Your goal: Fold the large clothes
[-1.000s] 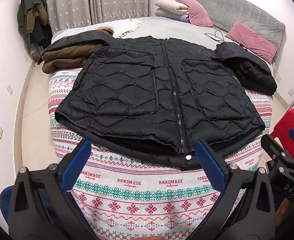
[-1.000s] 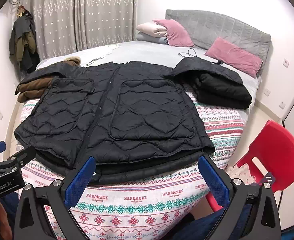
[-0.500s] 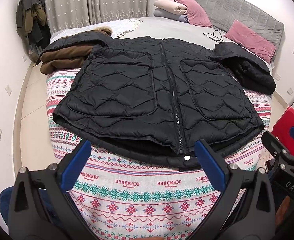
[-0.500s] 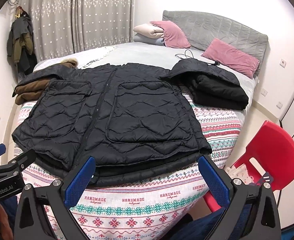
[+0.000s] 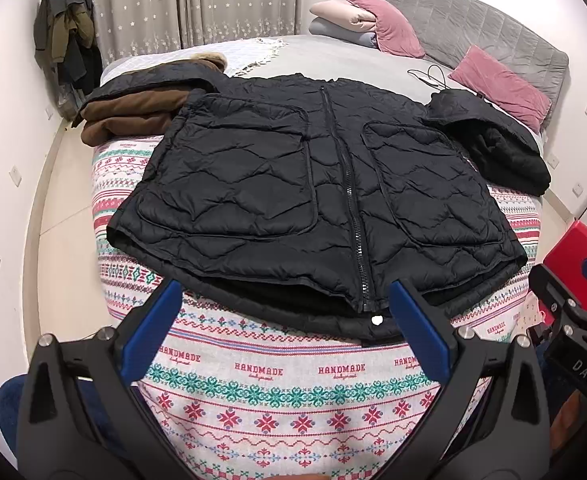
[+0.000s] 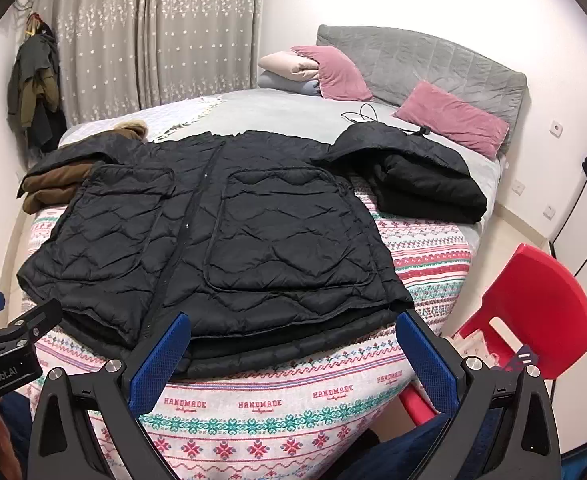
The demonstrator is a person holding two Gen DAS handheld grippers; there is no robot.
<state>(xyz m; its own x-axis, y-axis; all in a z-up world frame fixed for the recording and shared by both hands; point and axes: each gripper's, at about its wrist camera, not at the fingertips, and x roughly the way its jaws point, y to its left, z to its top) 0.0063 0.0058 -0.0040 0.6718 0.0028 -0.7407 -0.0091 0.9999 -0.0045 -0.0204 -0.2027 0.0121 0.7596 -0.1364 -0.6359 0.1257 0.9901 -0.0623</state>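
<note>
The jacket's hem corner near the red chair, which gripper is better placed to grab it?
Probably the right gripper: that corner of the jacket lies just beyond its open fingers, while the left gripper faces the zipper end.

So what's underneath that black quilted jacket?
The black quilted jacket lies on a patterned "HANDMADE" blanket. Its left sleeve drapes over a folded brown garment. What lies under its middle is hidden.
</note>
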